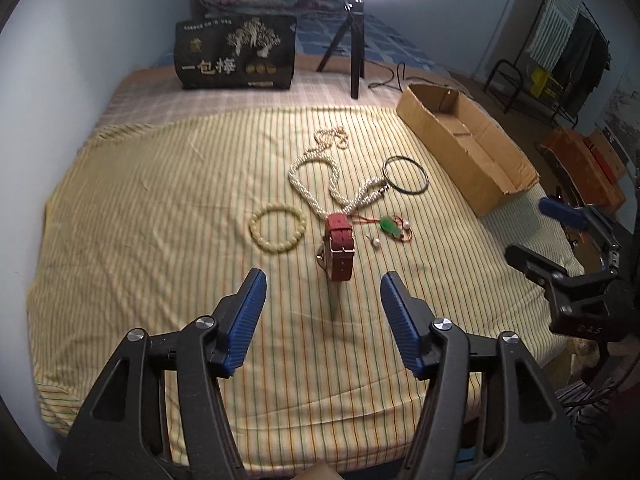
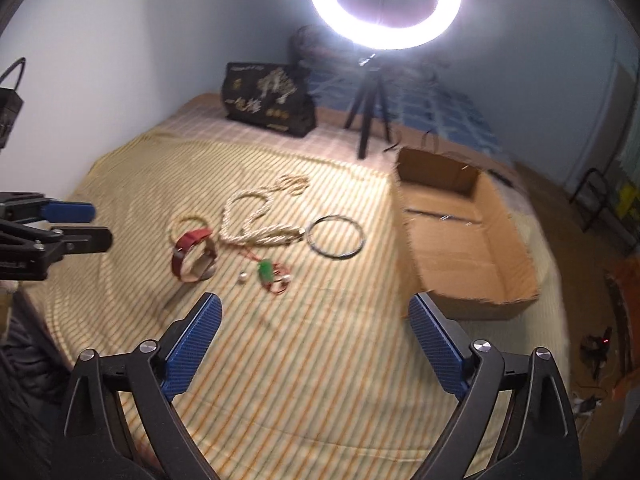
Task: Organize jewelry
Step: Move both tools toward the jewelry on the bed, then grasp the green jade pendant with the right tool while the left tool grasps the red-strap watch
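Note:
Jewelry lies spread on a yellow striped sheet [image 1: 160, 264]. A red-strap watch [image 1: 339, 249] stands on edge just beyond my left gripper [image 1: 323, 286], which hangs open above the sheet with nothing between its fingers. A cream bead bracelet [image 1: 277, 229] lies to its left. Behind it are a white pearl necklace [image 1: 320, 176], a black bangle [image 1: 405, 174], a green pendant on red cord [image 1: 390, 226] and a loose pearl [image 1: 376, 243]. In the right wrist view my right gripper [image 2: 316, 318] is open and empty, nearer than the pendant [image 2: 266, 272] and the bangle [image 2: 335, 236].
An open cardboard box [image 1: 468, 148] lies at the sheet's right side, also seen in the right wrist view [image 2: 468, 240]. A black bag with gold print [image 1: 236, 52], a ring light on a tripod [image 1: 356, 40] and a folded blanket stand at the back. Clutter fills the floor on the right.

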Motion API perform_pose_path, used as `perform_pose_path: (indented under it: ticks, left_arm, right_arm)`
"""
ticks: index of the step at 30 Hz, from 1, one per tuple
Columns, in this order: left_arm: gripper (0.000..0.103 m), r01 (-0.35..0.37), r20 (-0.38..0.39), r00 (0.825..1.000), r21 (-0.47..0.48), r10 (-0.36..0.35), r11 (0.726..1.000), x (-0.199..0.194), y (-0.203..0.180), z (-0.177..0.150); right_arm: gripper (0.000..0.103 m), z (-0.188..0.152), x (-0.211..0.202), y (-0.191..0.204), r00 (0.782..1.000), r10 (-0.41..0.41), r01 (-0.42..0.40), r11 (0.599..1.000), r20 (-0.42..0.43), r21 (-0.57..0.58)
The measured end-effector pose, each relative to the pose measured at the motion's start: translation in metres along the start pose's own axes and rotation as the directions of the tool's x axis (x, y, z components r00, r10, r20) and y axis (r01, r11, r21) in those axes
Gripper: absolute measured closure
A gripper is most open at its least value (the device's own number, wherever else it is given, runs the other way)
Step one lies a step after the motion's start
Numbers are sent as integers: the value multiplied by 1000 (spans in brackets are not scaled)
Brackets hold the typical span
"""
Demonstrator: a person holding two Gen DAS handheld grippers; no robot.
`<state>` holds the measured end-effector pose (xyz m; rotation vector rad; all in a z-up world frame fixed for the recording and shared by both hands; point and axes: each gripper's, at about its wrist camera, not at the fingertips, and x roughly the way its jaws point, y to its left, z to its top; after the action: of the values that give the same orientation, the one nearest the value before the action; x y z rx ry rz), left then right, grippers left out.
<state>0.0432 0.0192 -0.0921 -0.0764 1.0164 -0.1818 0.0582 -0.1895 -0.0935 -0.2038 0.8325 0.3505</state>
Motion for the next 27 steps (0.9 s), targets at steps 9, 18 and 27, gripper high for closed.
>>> perform_pose_path:
  ticks: [9, 18, 27]
  left_arm:
    - [51, 36, -79, 996, -20, -37, 999, 31, 2, 11]
    - [53, 56, -139, 988, -54, -63, 997, 60, 5, 18]
    - [53, 68, -167, 983, -83, -81, 994, 76, 7, 25]
  right_arm:
    - [60, -2, 45, -12, 980, 150, -138, 986, -130, 98]
    - [72, 11, 75, -7, 961, 228, -212, 971, -157, 113]
    - [81, 14, 96, 6, 944, 266, -260, 964, -196, 57]
